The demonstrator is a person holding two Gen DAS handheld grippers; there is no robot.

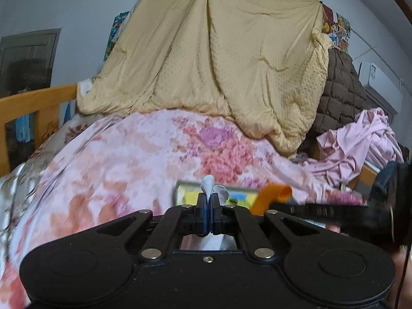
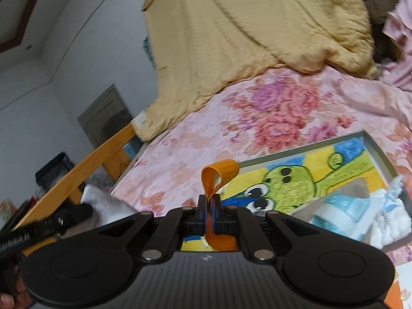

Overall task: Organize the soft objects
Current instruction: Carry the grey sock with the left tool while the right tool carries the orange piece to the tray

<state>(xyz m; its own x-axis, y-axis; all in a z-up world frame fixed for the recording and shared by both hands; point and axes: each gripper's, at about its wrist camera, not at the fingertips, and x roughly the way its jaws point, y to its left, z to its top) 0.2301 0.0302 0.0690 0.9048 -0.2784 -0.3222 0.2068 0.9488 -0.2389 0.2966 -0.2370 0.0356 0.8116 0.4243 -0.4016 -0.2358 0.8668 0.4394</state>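
My left gripper [image 1: 208,198] is shut on a small pale grey-white soft piece [image 1: 208,184] that sticks up between its pads, above the floral bedcover [image 1: 123,159]. My right gripper [image 2: 209,202] is shut on a curled orange soft strip [image 2: 219,173], also seen at the right of the left wrist view as the orange strip [image 1: 273,195]. Under both lies a framed drawing of a green cartoon creature [image 2: 296,180], its edge showing as the frame [image 1: 242,195]. A white and light-blue soft bundle [image 2: 360,216] rests on the frame's right part.
A beige quilt [image 1: 219,64] hangs over the back of the bed. A brown quilted jacket [image 1: 342,85] and crumpled pink cloth [image 1: 360,139] are piled at the right. A wooden bed rail [image 1: 33,103] runs along the left. White fluffy cloth [image 2: 103,202] lies by the rail.
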